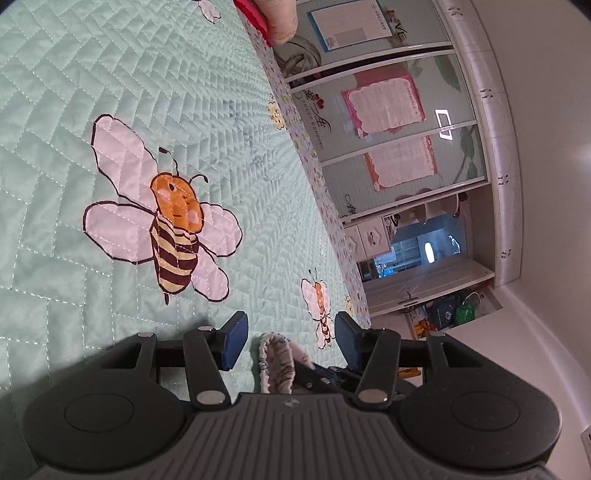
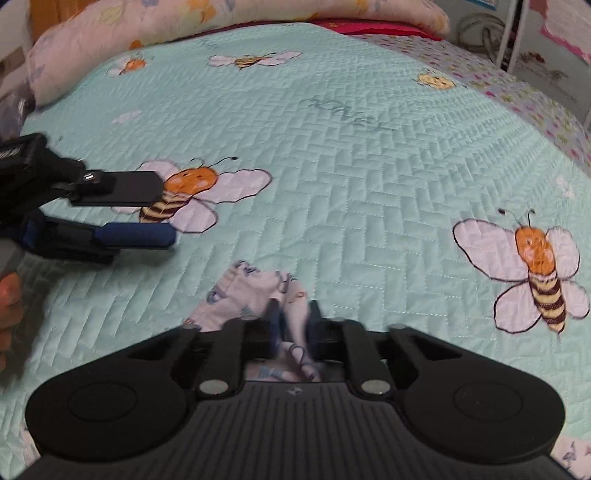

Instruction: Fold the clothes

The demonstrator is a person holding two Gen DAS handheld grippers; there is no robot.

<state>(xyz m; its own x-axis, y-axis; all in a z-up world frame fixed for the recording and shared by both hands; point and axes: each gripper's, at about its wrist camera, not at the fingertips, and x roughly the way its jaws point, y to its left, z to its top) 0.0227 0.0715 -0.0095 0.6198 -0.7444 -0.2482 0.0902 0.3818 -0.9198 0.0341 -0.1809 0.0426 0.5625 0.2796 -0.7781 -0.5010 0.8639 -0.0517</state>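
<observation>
My right gripper (image 2: 293, 314) is clamped on a bunched pale printed garment (image 2: 255, 295), low in the centre of the right wrist view, over the mint quilted bedspread (image 2: 351, 155). My left gripper (image 1: 290, 336) has its blue pads (image 1: 232, 341) spread wide with nothing between them; it enters at the left edge of the right view, beside an embroidered bee (image 2: 192, 192). Pillows (image 2: 177, 22) lie along the top

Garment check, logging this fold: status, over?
Right tongs shut on the printed garment. Left tongs open, empty. Garment bunched on the bee quilt. Nothing in the way.
</observation>
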